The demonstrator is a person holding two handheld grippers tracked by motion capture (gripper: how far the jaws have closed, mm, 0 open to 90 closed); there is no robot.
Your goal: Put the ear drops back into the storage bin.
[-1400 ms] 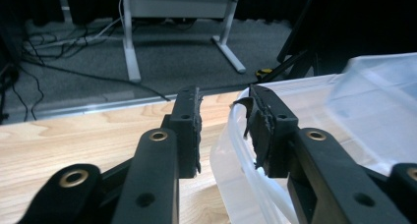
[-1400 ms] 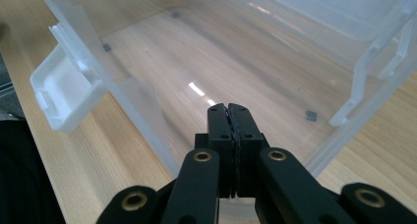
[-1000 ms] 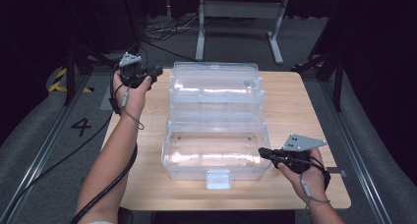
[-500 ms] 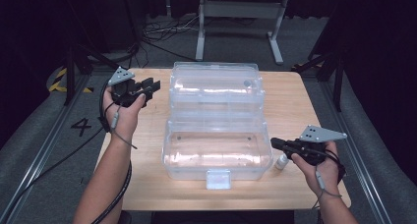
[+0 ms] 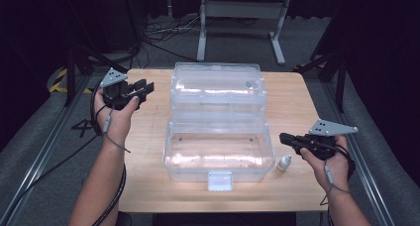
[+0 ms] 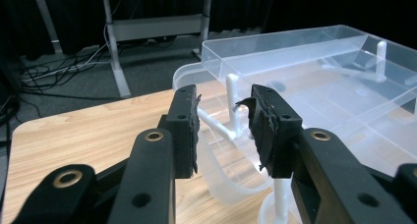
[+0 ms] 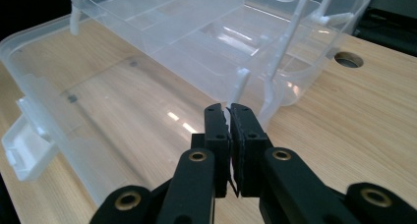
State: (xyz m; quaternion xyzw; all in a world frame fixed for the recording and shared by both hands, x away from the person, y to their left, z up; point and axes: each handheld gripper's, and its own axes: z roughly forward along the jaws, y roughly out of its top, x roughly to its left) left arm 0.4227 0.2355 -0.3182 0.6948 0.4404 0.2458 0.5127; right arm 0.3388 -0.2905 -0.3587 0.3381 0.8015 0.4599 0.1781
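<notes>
The box is clear plastic, smooth and glossy — light glares off its walls and tray, and its thin posts look milkier, half see-through. Its front latch is the same plastic, frosted. The table is pale wood with a fine straight grain, satin rather than shiny, though it mirrors faint streaks near the box. The small bottle beside the box looks like whitish plastic. Both the left gripper and the right gripper are matt black plastic with brass-coloured rivets; their pads are dull, rubbery and ragged at the edges. Each carries a flat grey plate — matt, material unclear.
</notes>
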